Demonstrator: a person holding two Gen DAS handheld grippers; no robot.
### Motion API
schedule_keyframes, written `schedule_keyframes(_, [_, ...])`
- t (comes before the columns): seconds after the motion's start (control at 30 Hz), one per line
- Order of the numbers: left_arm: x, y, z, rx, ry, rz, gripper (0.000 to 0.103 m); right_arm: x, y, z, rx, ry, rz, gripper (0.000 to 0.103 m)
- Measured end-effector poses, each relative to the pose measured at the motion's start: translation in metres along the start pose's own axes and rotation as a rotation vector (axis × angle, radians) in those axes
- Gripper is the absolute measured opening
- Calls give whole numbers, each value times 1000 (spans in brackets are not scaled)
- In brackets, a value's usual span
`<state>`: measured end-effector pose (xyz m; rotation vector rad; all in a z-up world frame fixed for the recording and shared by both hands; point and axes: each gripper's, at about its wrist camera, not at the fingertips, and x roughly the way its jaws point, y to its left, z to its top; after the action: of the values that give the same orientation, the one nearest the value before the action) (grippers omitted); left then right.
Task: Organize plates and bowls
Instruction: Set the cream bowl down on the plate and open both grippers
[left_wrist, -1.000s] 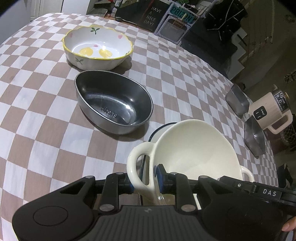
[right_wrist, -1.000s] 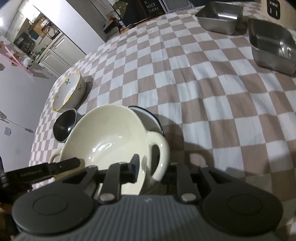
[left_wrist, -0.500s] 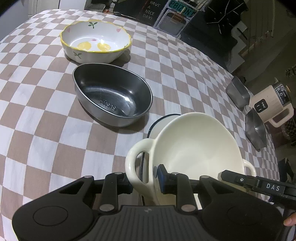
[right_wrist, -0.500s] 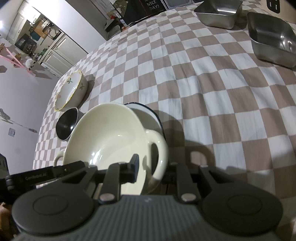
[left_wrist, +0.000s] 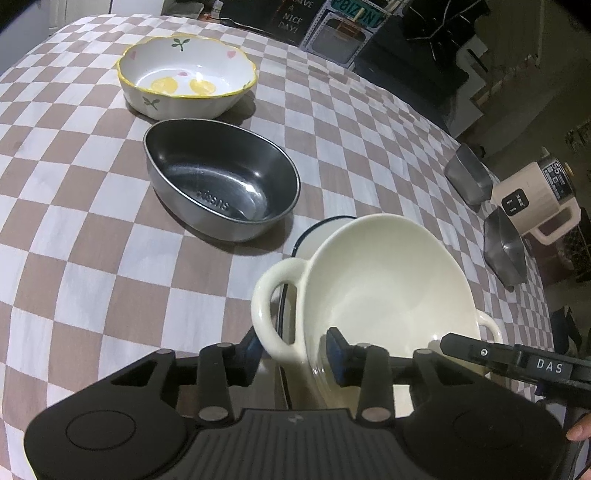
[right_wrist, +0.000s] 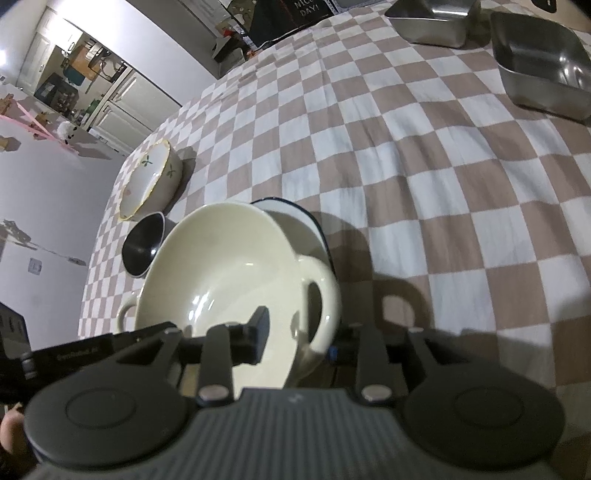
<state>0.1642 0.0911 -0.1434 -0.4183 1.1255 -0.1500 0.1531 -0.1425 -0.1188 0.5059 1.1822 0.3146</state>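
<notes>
Release step: cream bowl (left_wrist: 388, 288) sits in rimmed plate (left_wrist: 321, 230) on counter (left_wrist: 92, 258); left tongs (left_wrist: 295, 350) and right tongs (right_wrist: 299, 332), just widening, bracket its handles loosely — back straight off, no snagging

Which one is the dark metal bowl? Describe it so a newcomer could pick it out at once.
On the checkered tablecloth, look between the yellow-rimmed flowered bowl at the far end and the cream two-handled bowl near the grippers. The dark metal bowl sits there: egg-shaped rather than round, grey steel, with lettering stamped in its bottom.
</notes>
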Motion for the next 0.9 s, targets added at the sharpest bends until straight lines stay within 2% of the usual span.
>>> schedule_keyframes(0.17, [-2,-2,-1,12,0,-11,49,-2,0,-2,2,8,14,39])
schedule_keyframes(0.57, [-5,-3,0,8,-11,-16,50,-18,-4,2,20,-39,21,42])
schedule_keyframes(0.6, [-5,-3,0,8,-12,-17,50,-19,-4,2,19,-46,18,46])
schedule_keyframes(0.63, [-5,-4,0,10,-12,-17,50,-21,-3,1,9,-58,-1,52])
schedule_keyframes(0.73, [-5,-5,0,13,-12,-19,50,-31,4,1,-74,-115,-91,56])
schedule_keyframes(0.9, [-6,-5,0,14,-12,-19,50,-30,3,0,-83,-103,-90,57])
